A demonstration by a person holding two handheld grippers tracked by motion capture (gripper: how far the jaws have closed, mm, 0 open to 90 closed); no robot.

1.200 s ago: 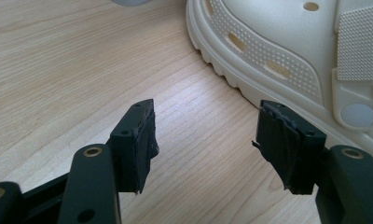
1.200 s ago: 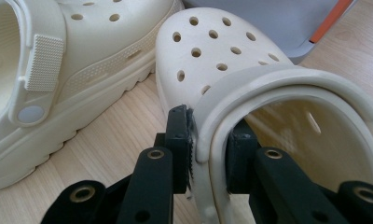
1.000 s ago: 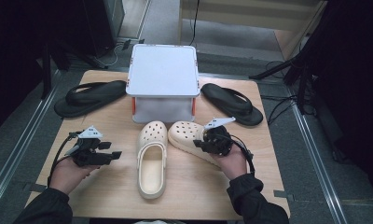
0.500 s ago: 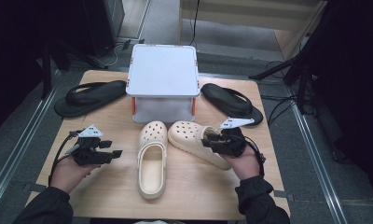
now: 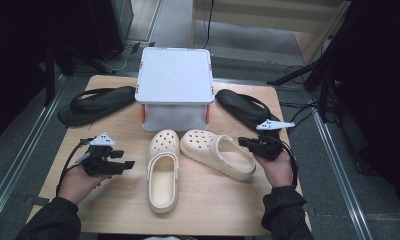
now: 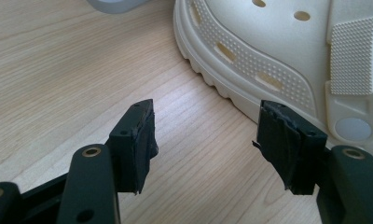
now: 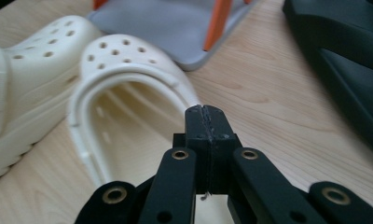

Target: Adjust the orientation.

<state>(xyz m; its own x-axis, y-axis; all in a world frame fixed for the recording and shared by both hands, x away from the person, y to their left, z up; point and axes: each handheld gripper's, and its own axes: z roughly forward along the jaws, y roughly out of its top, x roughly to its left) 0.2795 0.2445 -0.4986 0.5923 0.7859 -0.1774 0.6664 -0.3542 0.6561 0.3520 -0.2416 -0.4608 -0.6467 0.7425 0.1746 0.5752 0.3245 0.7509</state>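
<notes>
Two cream clogs lie side by side in the middle of the table: the left clog points at the box, the right clog lies angled. My left gripper is open, low over bare wood just left of the left clog, with nothing between its jaws. My right gripper is shut with nothing in it, its tip beside the right clog's outer rim.
A grey lidded box with orange clips stands behind the clogs. A black flip-flop lies at the back left, another at the back right, close to my right gripper. The wooden table has bare wood at the front.
My right gripper has drawn back to the right, from over the right clog to beside its outer rim. The left gripper has hardly moved.
</notes>
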